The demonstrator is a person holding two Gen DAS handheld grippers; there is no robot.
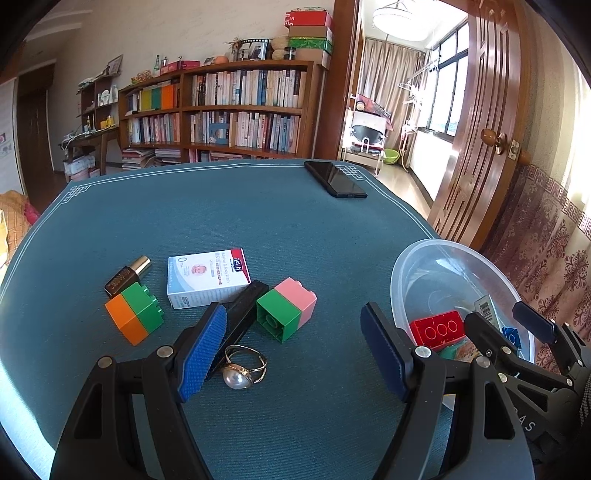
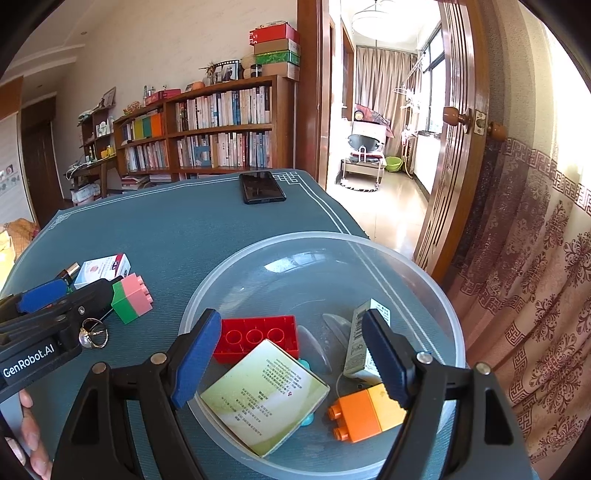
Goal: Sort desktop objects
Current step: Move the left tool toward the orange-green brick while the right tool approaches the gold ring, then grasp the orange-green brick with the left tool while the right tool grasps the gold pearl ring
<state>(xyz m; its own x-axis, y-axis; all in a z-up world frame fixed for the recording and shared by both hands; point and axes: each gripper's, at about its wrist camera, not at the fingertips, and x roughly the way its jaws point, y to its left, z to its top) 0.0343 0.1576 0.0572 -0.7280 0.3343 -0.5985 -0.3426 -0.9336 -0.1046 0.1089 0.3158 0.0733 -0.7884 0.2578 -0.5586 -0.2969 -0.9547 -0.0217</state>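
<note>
1. Big wooden bookshelf (image 1: 221, 110) packed with books, way out past the gripper.
2. Stacked boxes (image 1: 310, 33) on top of it.
3. Open carved door (image 1: 480, 129) off right.
4. Patterned curtain (image 2: 535, 277) beside it.

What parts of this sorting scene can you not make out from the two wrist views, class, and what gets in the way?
- Turquoise piece in the clear bowl: right wrist view, mostly hidden under the green-and-white box.
- Bowl contents: left wrist view, largely blocked by the right gripper.
- Black object beside the left gripper: partly covered by a blue pad.
- Brown bottle label: too small to read.
</note>
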